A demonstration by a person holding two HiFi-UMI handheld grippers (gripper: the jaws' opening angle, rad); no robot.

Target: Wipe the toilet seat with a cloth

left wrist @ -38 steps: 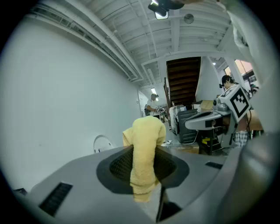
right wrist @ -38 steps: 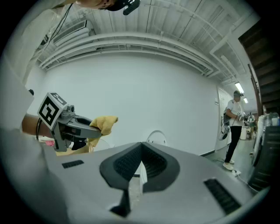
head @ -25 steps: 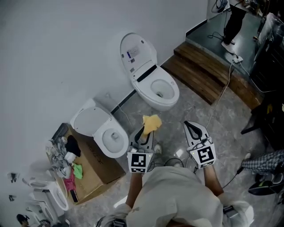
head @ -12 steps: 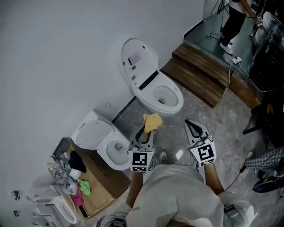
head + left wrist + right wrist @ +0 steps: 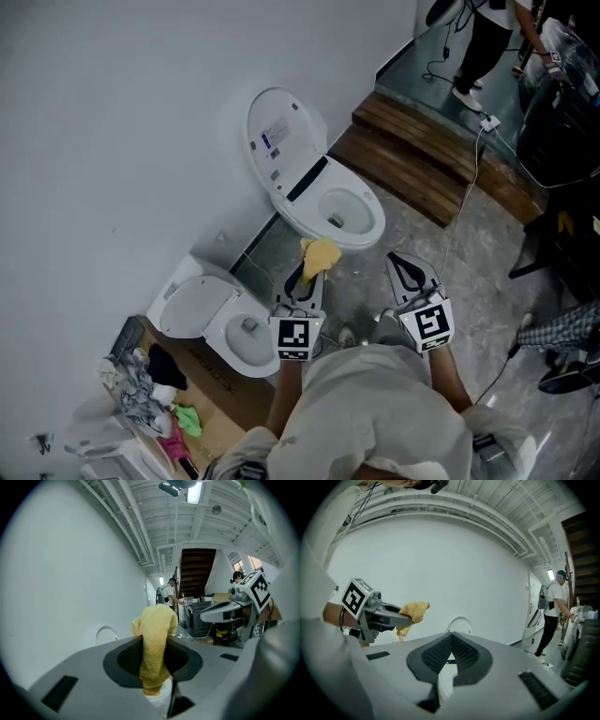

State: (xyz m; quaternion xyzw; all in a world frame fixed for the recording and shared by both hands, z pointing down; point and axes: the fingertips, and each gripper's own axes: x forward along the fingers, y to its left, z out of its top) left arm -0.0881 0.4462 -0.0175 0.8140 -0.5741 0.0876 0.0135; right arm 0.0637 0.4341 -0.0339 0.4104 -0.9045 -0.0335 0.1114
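A white toilet (image 5: 367, 228) stands against the wall with its lid (image 5: 279, 131) raised and its seat ring down round the bowl. My left gripper (image 5: 302, 273) hangs just short of the bowl's near rim, shut on a yellow cloth (image 5: 321, 254) that bunches out past the tips. In the left gripper view the cloth (image 5: 154, 647) hangs pinched between the jaws of the left gripper (image 5: 155, 641). My right gripper (image 5: 407, 271) is level with it to the right, shut and empty. The right gripper (image 5: 451, 643) view shows the pads pressed together, with the cloth (image 5: 414, 611) at the left.
A second white toilet (image 5: 221, 320) stands at the lower left beside a cardboard box (image 5: 228, 398) with rags. A wooden step (image 5: 427, 161) and a white cable (image 5: 468, 194) lie behind the toilet on the right. A person (image 5: 483, 37) stands at the back near black equipment (image 5: 561, 112).
The view has moved in on the open-lid toilet; its bowl now lies closer to the cloth. Both grippers keep the same pose and grip.
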